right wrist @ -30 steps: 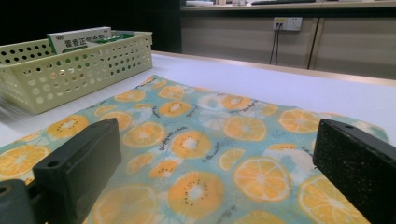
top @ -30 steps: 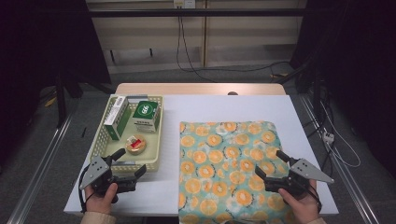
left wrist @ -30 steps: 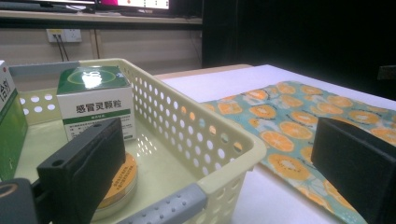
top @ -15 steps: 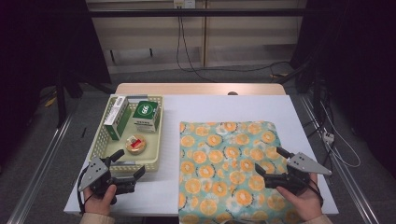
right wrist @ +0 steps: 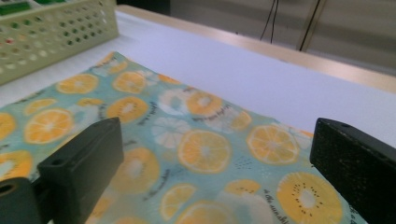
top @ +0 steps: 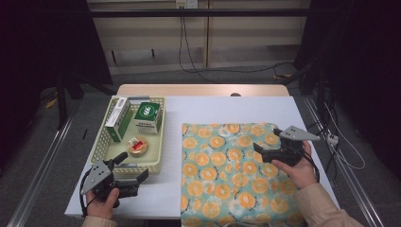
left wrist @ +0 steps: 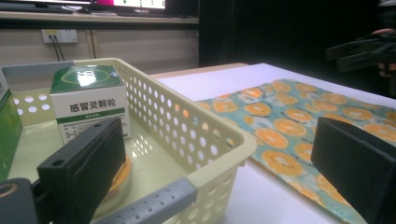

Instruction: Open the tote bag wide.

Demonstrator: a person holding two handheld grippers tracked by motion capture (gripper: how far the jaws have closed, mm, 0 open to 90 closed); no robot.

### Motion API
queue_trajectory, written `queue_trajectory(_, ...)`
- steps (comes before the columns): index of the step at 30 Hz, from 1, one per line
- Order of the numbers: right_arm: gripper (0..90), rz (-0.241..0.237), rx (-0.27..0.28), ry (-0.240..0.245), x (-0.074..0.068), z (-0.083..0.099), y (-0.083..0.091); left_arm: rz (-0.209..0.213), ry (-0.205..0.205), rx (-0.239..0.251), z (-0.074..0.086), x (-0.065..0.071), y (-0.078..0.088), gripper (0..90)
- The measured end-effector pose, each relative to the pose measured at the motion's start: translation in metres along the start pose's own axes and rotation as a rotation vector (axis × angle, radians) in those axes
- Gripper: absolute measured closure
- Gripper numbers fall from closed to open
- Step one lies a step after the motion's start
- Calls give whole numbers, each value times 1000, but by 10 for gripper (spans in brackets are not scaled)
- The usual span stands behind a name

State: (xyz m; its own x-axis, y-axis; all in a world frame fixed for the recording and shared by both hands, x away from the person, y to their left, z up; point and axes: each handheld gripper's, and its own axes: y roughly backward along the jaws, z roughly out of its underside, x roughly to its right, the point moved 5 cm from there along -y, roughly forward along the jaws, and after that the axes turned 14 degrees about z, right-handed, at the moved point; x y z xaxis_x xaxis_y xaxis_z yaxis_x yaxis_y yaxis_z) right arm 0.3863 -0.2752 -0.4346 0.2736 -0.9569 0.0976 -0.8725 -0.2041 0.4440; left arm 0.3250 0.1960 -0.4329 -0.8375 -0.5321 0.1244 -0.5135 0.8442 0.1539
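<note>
A teal cloth printed with orange slices (top: 227, 179) lies flat on the right half of the white table. My right gripper (top: 259, 152) hovers over the cloth's right part, open and empty, jaws pointing left. In the right gripper view the cloth (right wrist: 140, 107) spreads between the wide-open jaws of the right gripper (right wrist: 217, 154). My left gripper (top: 133, 169) is open at the near corner of a cream basket (top: 105, 137). In the left gripper view the left gripper (left wrist: 215, 158) straddles the basket corner (left wrist: 219, 154); inside stands a green and white box (left wrist: 88, 100).
The basket also holds a long green and white box (top: 117, 118), a green carton (top: 147, 116) and a small round tin (top: 137, 144). A wooden strip (top: 203, 90) runs along the table's far edge. The right gripper (left wrist: 364, 49) shows far off in the left gripper view.
My right gripper has moved away from the person, farther over the cloth, staying open. The left gripper has hardly moved.
</note>
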Motion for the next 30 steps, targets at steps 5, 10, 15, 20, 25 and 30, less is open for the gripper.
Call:
queue_trajectory(5, 51, -42, -67, -20, 11, -3, -36, 4, 11, 9, -1, 0, -1, 30)
queue_trajectory(10, 85, -42, -124, -5, 13, -5, -66, 8, 13, 7, 0, 1, -2, 30)
queue_trajectory(15, 153, -60, -140, 16, 8, -8, -87, 16, 17, 10, -1, 3, -2, 30)
queue_trajectory(20, 220, -102, -185, 71, -2, -4, -111, 18, 14, 3, -1, 4, -2, 31)
queue_trajectory(25, 220, -113, -210, 76, -5, -1, -130, 13, 20, 5, 0, 3, -2, 32)
queue_trajectory(30, 226, -102, -244, 99, -1, 3, -138, 15, 19, -1, 0, 3, -3, 32)
